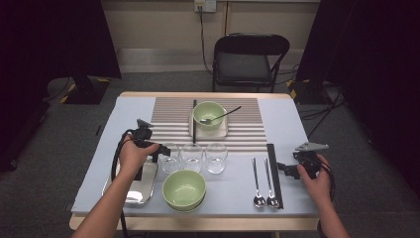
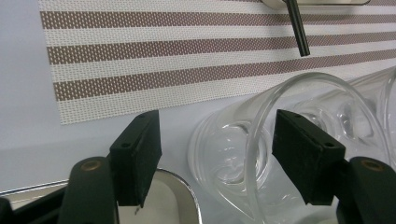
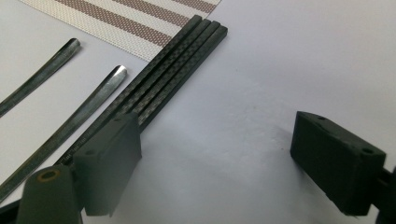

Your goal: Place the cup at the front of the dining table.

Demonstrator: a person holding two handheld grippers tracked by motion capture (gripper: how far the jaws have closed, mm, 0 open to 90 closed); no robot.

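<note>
Three clear glasses stand in a row mid-table; the leftmost glass [image 1: 170,157] is by my left gripper [image 1: 161,151]. In the left gripper view my left gripper [image 2: 217,140] is open, with the near wall of that glass [image 2: 224,154] between the jaws. The right jaw sits inside the rim, the left jaw hangs outside over the metal tray [image 2: 173,196], and neither pad presses the glass. My right gripper [image 1: 282,167] is open over bare table at the right. In its own view the right gripper [image 3: 219,140] holds nothing, and the black chopsticks [image 3: 173,65] lie by its left jaw.
A green bowl [image 1: 183,189] stands at the front, beside the metal tray [image 1: 146,181]. Another green bowl [image 1: 208,114] with a spoon [image 1: 223,116] in it sits on the striped placemat [image 1: 237,134], with a single chopstick [image 1: 194,121] alongside. Two spoons [image 1: 257,181] and chopsticks [image 1: 274,173] lie at the right. A chair [image 1: 247,59] stands behind the table.
</note>
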